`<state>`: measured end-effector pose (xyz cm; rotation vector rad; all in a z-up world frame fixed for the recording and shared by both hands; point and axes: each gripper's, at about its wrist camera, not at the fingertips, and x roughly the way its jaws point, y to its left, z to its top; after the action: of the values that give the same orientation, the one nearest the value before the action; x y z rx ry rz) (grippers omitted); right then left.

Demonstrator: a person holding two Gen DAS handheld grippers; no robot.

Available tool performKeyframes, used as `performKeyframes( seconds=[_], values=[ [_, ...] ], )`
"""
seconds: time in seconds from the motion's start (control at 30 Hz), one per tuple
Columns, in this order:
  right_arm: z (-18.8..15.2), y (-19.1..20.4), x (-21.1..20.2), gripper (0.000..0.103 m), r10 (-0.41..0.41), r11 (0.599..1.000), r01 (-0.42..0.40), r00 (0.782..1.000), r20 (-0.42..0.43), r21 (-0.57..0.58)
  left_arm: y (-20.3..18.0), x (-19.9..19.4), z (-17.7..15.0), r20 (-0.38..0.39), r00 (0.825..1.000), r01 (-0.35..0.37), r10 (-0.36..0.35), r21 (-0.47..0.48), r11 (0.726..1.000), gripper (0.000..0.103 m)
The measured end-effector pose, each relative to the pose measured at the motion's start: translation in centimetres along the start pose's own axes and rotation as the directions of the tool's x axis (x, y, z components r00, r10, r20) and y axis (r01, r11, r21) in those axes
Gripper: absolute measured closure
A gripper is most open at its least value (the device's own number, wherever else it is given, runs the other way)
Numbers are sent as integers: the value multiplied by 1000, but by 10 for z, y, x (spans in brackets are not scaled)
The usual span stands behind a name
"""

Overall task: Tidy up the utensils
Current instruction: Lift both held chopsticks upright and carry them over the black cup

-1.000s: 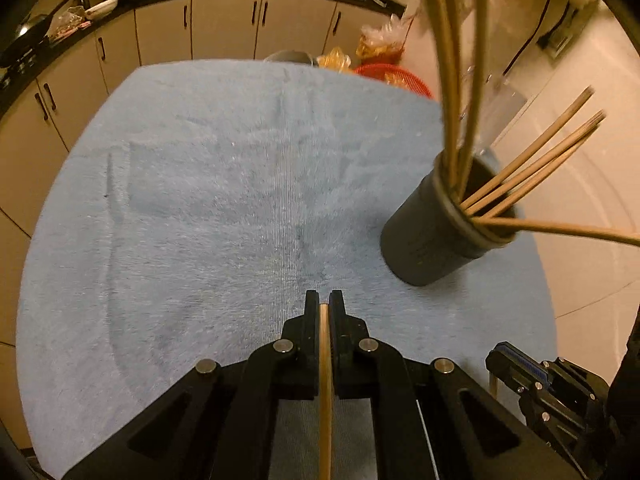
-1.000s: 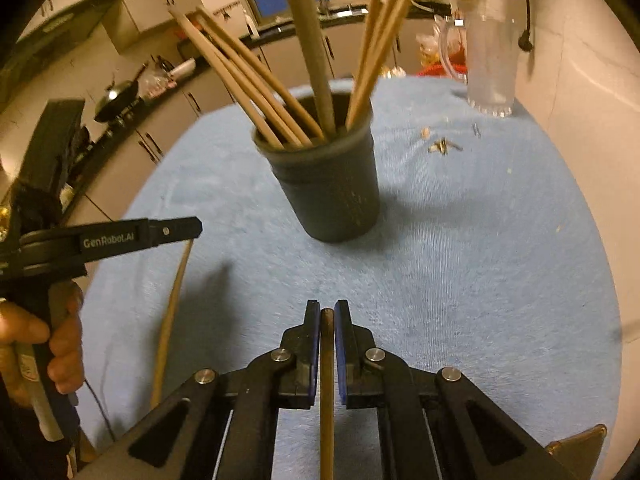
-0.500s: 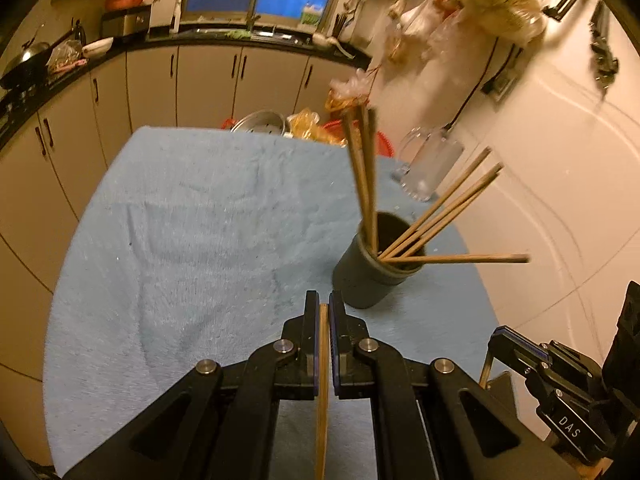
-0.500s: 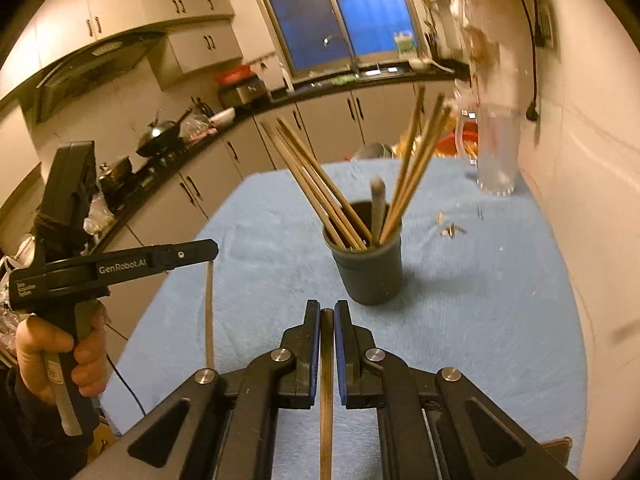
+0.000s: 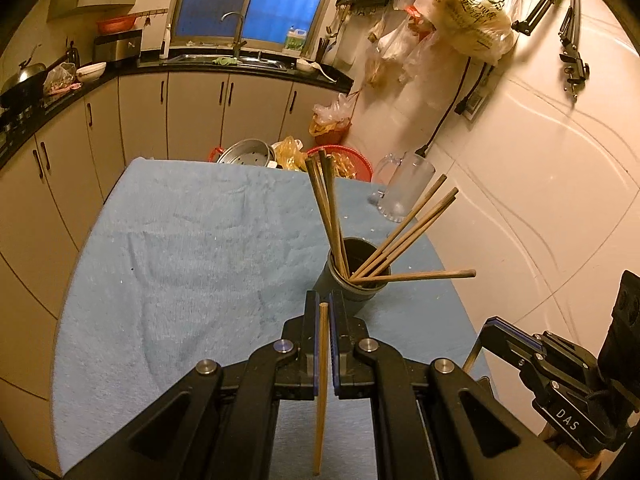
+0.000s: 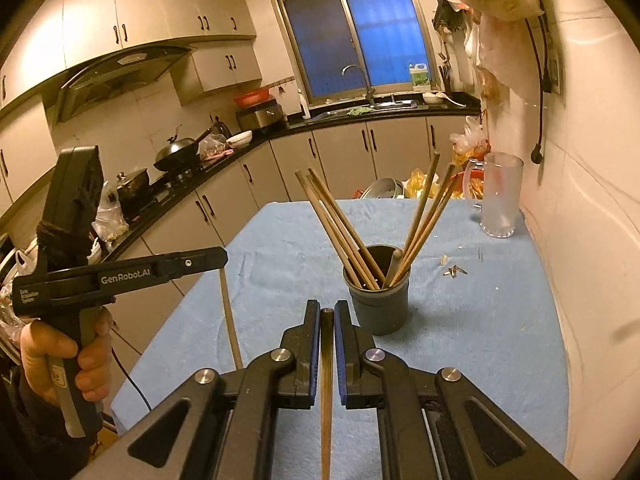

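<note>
With left gripper [image 5: 324, 312] and right gripper [image 6: 327, 316] each clamping a chopstick [image 5: 321, 380] short of the cup [image 5: 352, 276], next: tip both in.

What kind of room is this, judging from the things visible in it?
Most likely a home kitchen: a sink with a tap under the window, a wok on the stove, and cabinets along the counter.

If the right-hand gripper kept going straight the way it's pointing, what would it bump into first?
Most likely the dark cup of chopsticks, just ahead and slightly right of the right gripper. Depth is unclear; it might meet the blue cloth first.
</note>
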<state>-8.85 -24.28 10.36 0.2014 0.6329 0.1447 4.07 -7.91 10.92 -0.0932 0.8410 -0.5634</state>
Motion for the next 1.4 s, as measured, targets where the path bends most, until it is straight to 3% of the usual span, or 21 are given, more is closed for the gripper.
performKeyframes(
  seconds=[0.5, 1.03, 1.4],
  values=[
    [12, 8, -21, 95, 10, 1000, -8, 998, 56, -29, -12, -27, 11, 58, 998, 8, -10, 29, 1000, 99],
    [47, 15, -37, 95, 0, 998, 7, 993, 120, -57, -15, -31, 33, 103, 992, -82, 77, 54, 995, 99],
    [57, 19, -43, 95, 3, 998, 5, 991, 137, -60, -20, -31, 39, 115, 989, -101, 93, 65, 993, 99]
  ],
)
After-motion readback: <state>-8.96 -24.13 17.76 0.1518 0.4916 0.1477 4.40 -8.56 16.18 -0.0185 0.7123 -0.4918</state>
